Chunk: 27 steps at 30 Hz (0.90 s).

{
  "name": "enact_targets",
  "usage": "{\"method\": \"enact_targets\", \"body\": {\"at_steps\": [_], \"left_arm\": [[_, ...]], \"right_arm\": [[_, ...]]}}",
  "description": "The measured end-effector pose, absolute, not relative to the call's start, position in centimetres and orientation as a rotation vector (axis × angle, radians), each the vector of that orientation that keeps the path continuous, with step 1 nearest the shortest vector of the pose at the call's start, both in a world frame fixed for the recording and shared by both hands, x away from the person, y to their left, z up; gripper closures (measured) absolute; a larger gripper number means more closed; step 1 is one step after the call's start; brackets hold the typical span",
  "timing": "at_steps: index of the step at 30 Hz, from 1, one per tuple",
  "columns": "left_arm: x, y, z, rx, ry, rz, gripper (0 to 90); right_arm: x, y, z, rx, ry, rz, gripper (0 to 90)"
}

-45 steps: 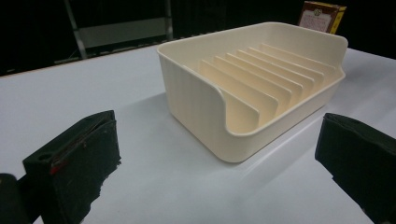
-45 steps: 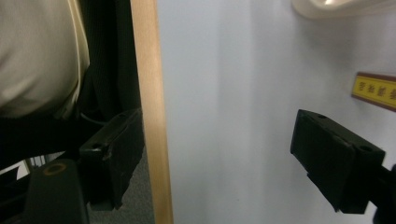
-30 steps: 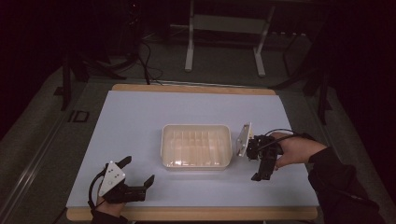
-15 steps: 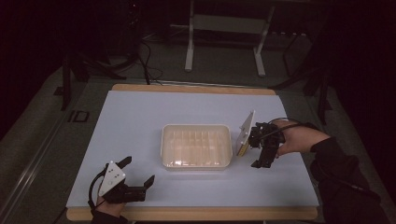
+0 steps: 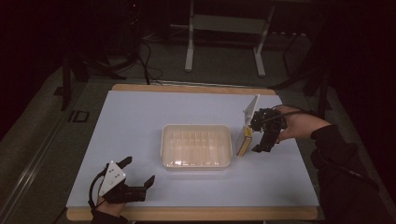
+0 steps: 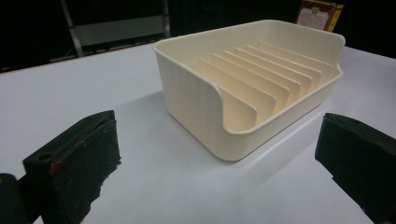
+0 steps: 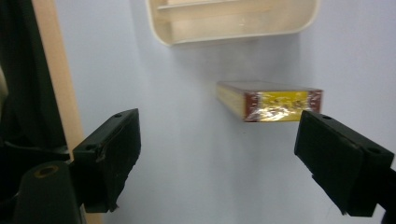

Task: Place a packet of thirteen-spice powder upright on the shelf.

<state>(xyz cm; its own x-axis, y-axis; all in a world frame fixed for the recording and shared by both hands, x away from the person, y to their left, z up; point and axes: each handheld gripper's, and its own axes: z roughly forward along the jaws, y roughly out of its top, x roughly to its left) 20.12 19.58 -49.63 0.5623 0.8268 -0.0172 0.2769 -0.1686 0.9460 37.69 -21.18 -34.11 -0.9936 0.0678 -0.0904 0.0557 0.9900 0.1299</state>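
The right tongs (image 5: 261, 140) have moved up and toward the far side of the desk (image 5: 140, 121) since a second ago, and the box (image 5: 244, 141) now stands on its edge just beside the right end of the rack (image 5: 196, 145). In the right gripper view the box (image 7: 275, 106) sits out in front of the tongs, between the lines of the two jaws but past their tips, so nothing is pinched and the jaws are spread wide. I think the box has been tipped up and let go, or the tongs are getting ready to take hold of it again. The work looks like putting the box into one of the slots of the rack, and that is not done yet. The left tongs (image 5: 135, 179) have stayed where they were, near the front edge of the desk, and their jaws are spread too, with nothing in them. In the left gripper view the rack (image 6: 252, 88) is right ahead of them, and the top of the box (image 6: 320, 14) peeks over its far wall. The rack's own end wall stands between the box and the slots, so the box must go up and over it. The box is thin and upright and could fall flat if bumped. A stand (image 5: 224, 28) is on the floor behind the desk, well apart from both tongs.
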Motion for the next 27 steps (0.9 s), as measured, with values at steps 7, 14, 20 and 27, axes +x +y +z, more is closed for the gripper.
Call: {"method": "enact_targets", "body": {"at_steps": [7,14,20,27], "left_arm": [[20.1,19.6,-49.6,1.723,0.923,0.638,0.0],[20.1,19.6,-49.7,1.723,0.923,0.636,0.0],[20.1,19.6,-49.7,1.723,0.923,0.634,0.0],[20.1,19.6,-49.7,1.721,0.927,0.629,0.0]], "right_arm": [[39.1,-21.1,-34.4,0.118,3.036,0.176,14.8],[40.6,-20.9,-35.7,0.118,3.036,0.126,15.2],[41.7,-20.8,-36.7,0.115,3.043,0.110,16.2],[42.9,-20.8,-38.1,0.130,3.041,0.087,16.2]]}}
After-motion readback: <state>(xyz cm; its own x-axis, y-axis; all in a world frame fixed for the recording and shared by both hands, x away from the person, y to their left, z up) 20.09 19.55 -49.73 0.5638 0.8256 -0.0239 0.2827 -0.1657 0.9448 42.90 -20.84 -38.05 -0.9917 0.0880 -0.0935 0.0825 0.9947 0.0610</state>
